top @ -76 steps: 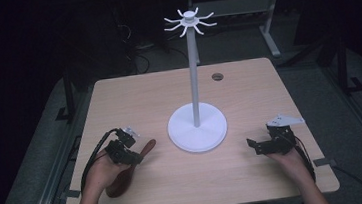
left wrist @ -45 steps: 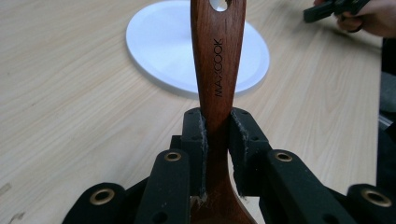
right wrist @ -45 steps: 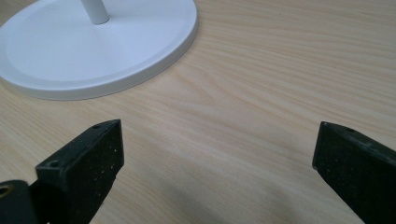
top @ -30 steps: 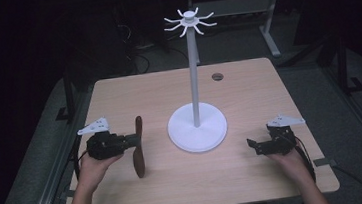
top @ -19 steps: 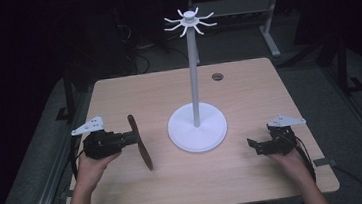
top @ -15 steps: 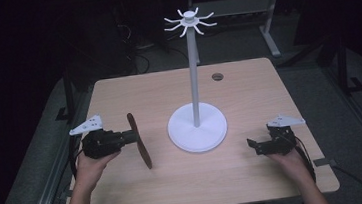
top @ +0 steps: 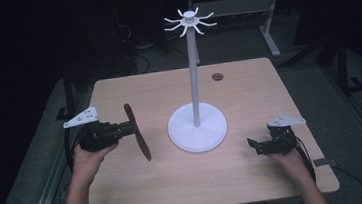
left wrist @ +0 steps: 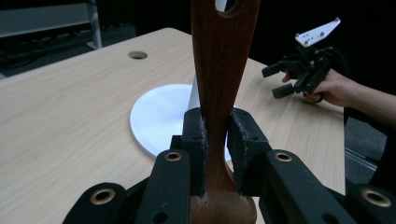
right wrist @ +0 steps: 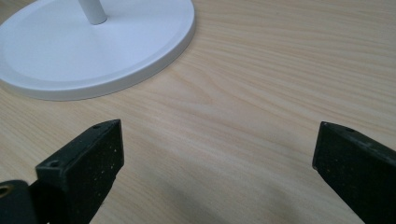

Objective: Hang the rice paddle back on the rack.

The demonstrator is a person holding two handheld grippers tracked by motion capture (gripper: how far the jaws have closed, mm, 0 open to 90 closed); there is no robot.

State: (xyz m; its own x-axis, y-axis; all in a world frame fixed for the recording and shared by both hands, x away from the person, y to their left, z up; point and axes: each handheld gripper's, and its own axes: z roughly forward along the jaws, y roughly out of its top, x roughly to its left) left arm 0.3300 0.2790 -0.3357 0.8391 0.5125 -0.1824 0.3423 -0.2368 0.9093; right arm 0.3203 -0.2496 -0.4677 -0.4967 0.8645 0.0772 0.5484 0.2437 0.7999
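You have the wooden spoon [top: 137,132] clamped in your left gripper [top: 121,130], lifted off the table [top: 247,80] and held upright-ish, tilted, just left of the white stand [top: 197,125]; in the left gripper view the two jaws press on the handle from both sides, low on the neck near the bowl, and the hanging hole [left wrist: 229,5] sits at the far end of the handle, well beyond the grip. Your right gripper [top: 259,144] rests near the right front of the table with its jaws spread wide and nothing between them (it looks to be waiting). So the step in hand seems to be the carry: the spoon is picked up and not yet hung. The next move, as I judge it, calls for raising the spoon high, since the hooks [top: 190,22] ring the top of the pole well above your hand; turn the handle so the hole faces a hook tip, thread it on, and only then ease the jaws apart; keep clear of the pole so the stand does not tip.
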